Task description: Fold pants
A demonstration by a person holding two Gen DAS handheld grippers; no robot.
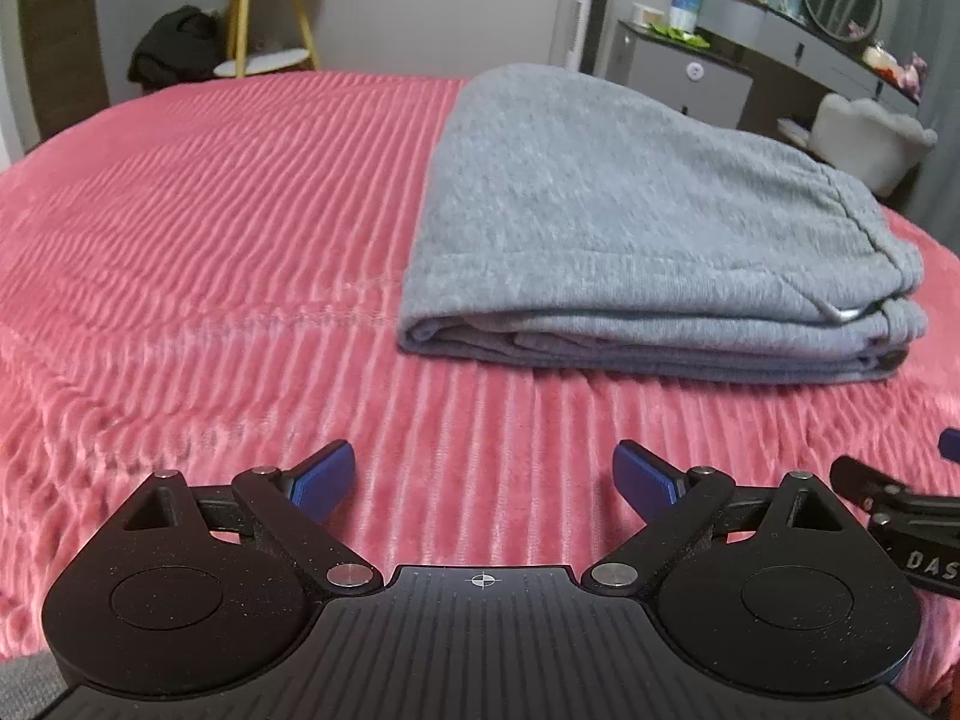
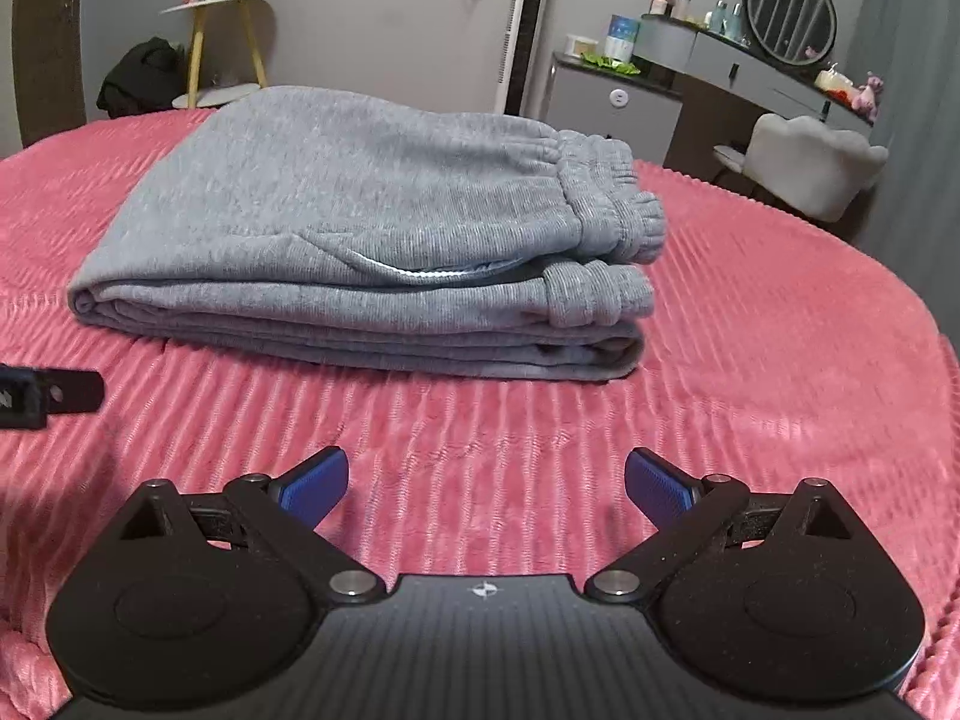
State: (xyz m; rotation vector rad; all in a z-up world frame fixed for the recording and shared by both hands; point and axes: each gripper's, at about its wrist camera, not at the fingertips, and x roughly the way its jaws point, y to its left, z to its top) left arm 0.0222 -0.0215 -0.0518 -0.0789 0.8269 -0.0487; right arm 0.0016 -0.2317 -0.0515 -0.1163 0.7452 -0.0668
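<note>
The grey sweatpants (image 1: 612,222) lie folded in a flat stack on the pink ribbed bedspread (image 1: 210,228). In the right wrist view the pants (image 2: 360,234) show their elastic waistband and cuffs at the right end. My left gripper (image 1: 483,474) is open and empty, on the near side of the stack and a little left of it. My right gripper (image 2: 486,480) is open and empty, also short of the stack's near edge. Neither touches the pants. Part of the right gripper shows at the right edge of the left wrist view (image 1: 888,498).
The bedspread (image 2: 750,360) covers the whole bed. Behind it stand a grey dresser with a round mirror (image 2: 789,12), a white chair (image 2: 810,162), a yellow-legged side table (image 2: 222,42) and a dark bundle (image 2: 144,75) on the floor.
</note>
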